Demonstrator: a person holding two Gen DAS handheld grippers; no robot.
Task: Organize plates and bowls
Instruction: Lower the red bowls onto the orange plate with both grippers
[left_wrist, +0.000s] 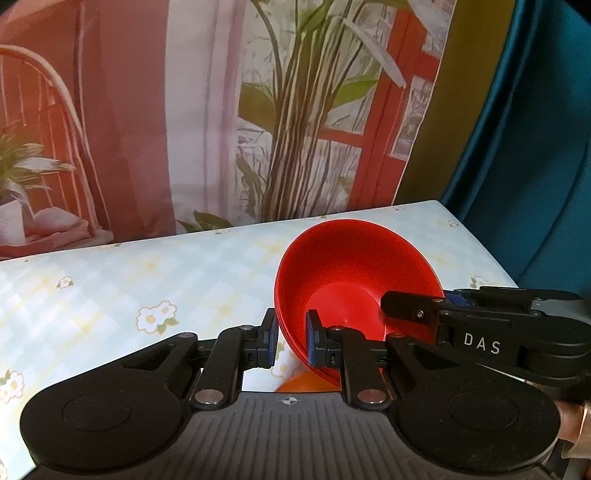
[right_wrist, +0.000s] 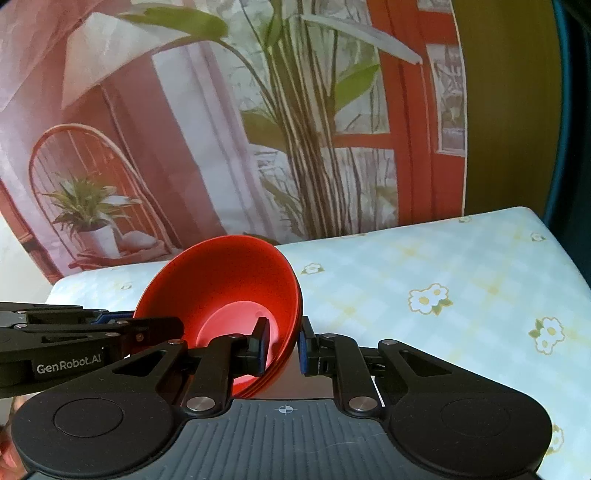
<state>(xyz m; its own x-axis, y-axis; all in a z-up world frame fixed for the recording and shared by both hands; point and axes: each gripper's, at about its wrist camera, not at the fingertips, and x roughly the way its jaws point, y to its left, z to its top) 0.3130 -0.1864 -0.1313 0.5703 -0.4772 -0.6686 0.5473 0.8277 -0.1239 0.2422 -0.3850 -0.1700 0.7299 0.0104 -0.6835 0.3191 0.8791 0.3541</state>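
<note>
One stack of red bowls (left_wrist: 354, 273), several nested shells to judge by the layered rims at its lower edge, is the only tableware in either view. It is held tilted, mouth toward the cameras, above the worktop (left_wrist: 110, 288), which carries a pale checked cloth with daisies. Whether the stack's base touches the cloth cannot be told; it appears lifted.

The left gripper (left_wrist: 291, 338) has its jaws clamped on the stack's near left rim, one pad outside the wall, one inside. The right gripper (right_wrist: 282, 345) is clamped likewise on the opposite rim. Each gripper is visible from the other's camera, reaching in from the side.

Assessment of progress: nesting of the bowls appears done, since they sit one within another as a single unit. What seems to remain is carrying the stack to its place and setting it down level. An orange patch beneath the stack in the left view cannot be identified. No plates are visible, so their status cannot be judged.

Behind the worktop hangs a printed backdrop (right_wrist: 221, 129) showing a plant and a red window frame.
</note>
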